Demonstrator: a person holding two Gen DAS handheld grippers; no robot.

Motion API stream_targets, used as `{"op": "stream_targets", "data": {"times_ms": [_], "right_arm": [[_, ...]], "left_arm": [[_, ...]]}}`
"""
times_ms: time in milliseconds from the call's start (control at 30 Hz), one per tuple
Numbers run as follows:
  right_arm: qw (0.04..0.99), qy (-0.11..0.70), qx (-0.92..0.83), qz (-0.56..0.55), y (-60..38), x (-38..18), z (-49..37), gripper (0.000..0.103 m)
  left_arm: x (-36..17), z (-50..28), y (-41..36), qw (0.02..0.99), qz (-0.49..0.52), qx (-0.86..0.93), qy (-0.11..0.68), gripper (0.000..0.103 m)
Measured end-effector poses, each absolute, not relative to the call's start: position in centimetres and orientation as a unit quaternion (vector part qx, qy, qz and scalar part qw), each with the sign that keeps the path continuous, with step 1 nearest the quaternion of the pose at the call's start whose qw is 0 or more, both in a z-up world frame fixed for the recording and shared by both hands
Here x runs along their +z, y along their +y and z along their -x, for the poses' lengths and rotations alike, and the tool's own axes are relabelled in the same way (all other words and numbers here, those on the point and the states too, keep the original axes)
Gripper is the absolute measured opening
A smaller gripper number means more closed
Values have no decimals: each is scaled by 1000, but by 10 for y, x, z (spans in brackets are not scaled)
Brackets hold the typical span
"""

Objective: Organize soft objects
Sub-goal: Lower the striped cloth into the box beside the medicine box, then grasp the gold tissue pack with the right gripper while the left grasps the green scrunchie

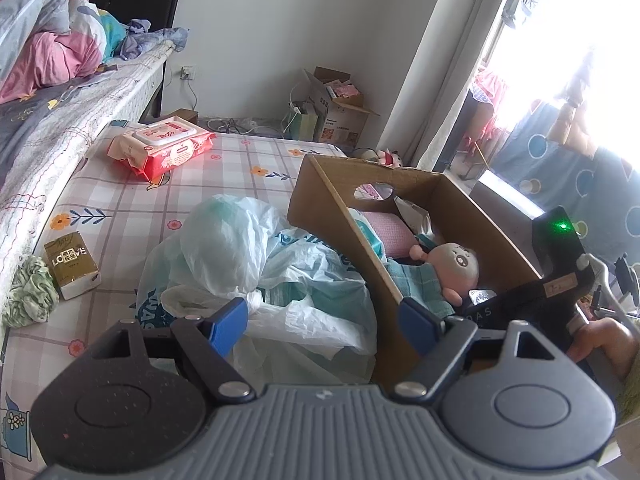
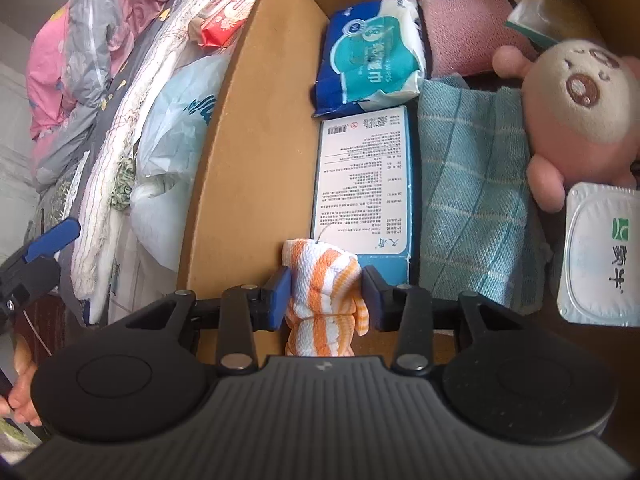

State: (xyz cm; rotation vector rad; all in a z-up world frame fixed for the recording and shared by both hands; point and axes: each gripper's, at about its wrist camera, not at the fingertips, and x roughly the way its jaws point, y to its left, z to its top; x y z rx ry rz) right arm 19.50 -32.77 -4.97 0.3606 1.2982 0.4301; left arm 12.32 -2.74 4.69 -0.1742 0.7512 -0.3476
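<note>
The right tool (image 2: 324, 296) pinches a nubbly orange-striped cloth roll (image 2: 320, 304) over the stiff cardboard box (image 2: 248, 152). A plush doll (image 2: 576, 120) lies at two o'clock. The left tool (image 1: 324, 320) stands spread above crinkly plastic bags (image 1: 240, 248).

A cardboard box (image 1: 320, 216) sits on the bed (image 1: 240, 168), plastic bags (image 1: 240, 248) against its left wall; inside lie a plush toy (image 2: 576, 112), a folded cloth (image 2: 472, 184) (under the toy) and a tissue pack (image 2: 372, 52). Farther back left rests a wipes pack (image 1: 164, 148).
</note>
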Motion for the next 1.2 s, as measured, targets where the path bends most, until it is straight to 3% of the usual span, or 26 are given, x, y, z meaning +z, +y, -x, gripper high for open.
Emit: {"op": "stream_targets", "data": {"times_ms": [567, 800, 1000, 1200], "right_arm": [[795, 527, 206, -216, -335, 13, -195, 54], [794, 508, 287, -172, -256, 52, -221, 57], [762, 528, 364, -90, -144, 56, -266, 60], [723, 567, 395, -9, -34, 16, -325, 63]], "left_arm": [[27, -117, 13, 921, 71, -93, 372, 85], [15, -120, 60, 927, 69, -3, 370, 85], [1, -141, 81, 937, -33, 76, 338, 83], [-31, -181, 100, 920, -97, 91, 368, 63]]}}
